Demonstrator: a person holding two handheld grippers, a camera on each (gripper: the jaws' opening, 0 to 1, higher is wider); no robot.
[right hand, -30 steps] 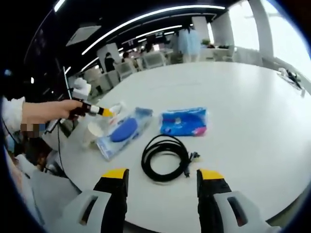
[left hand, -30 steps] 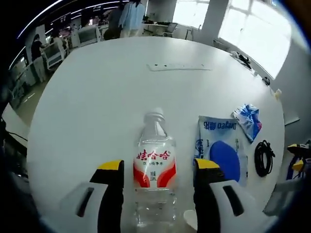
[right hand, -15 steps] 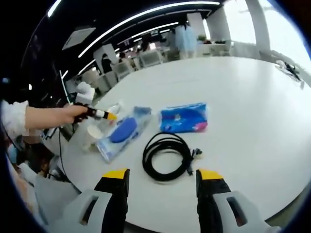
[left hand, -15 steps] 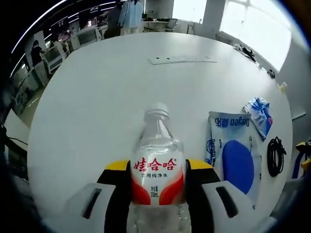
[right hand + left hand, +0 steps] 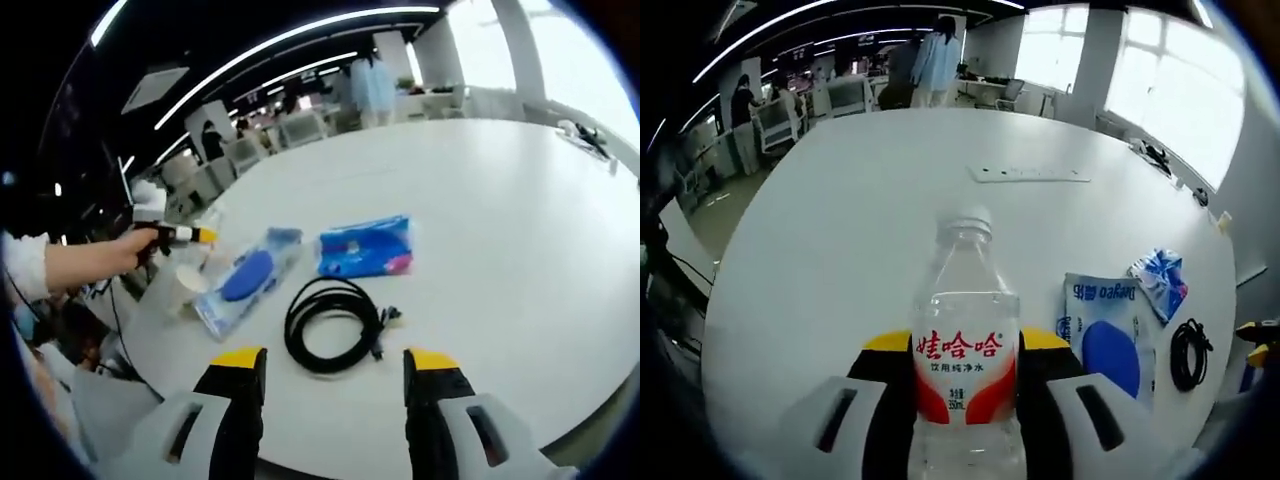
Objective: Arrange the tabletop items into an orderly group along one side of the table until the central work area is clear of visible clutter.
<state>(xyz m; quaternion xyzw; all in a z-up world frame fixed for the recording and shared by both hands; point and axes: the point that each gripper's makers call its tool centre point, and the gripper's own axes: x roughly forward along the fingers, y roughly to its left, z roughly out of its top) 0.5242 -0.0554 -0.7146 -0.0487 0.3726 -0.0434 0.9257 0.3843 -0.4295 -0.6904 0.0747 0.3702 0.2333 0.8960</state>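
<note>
Left hand-held gripper [image 5: 965, 350] is clamped on the water bottle [image 5: 965, 340], jaws tight against both sides of the label. Bottle is upright, clear, cap off; liquid level not readable. Right of the bottle on the white worktop [image 5: 840, 220]: sealed clear pouch [image 5: 1106, 332] with a blue item inside, blue packet [image 5: 1160, 282] beyond it, coiled black cable [image 5: 1188, 352] further right. Right hand-held gripper [image 5: 334, 358] is wide open, holding nothing, cable [image 5: 333, 323] just ahead of it.

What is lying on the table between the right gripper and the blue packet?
The coiled black cable lies between the right gripper and the blue packet, seen in the right gripper view.
</note>
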